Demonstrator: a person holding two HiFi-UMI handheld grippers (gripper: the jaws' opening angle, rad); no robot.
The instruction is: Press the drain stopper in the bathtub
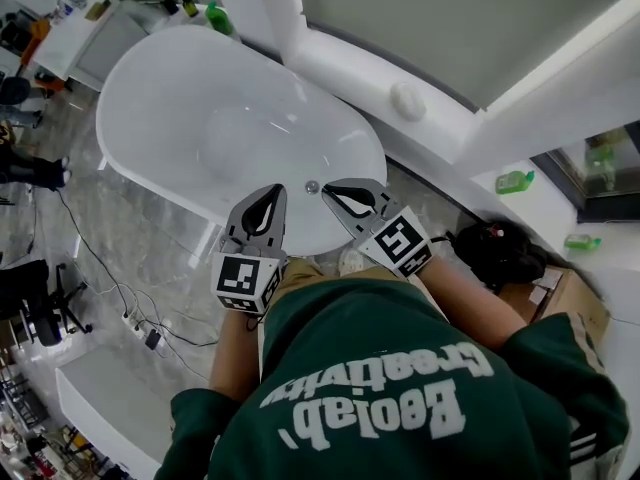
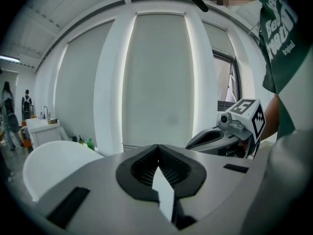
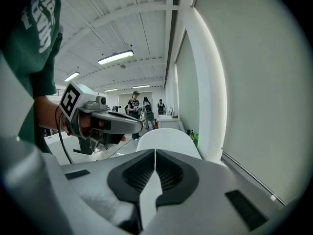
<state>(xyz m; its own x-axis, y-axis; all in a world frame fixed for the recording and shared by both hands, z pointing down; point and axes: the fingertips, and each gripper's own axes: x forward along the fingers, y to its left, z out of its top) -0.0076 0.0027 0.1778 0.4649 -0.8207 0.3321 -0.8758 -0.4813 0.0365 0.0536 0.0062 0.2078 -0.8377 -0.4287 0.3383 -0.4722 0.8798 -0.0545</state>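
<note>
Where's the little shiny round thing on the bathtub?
In the head view, the shiny round fitting sits at the bathtub's near end, between the tips of the left tool and right tool.

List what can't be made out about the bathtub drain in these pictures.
- Head view: the small silver round fitting on the white oval bathtub is too small to tell whether it is the stopper, or whether it is pressed.
- Left gripper view: the left gripper blocks most of the bathtub; no drain shows.
- Right gripper view: the right gripper blocks the bathtub's inside likewise.
</note>
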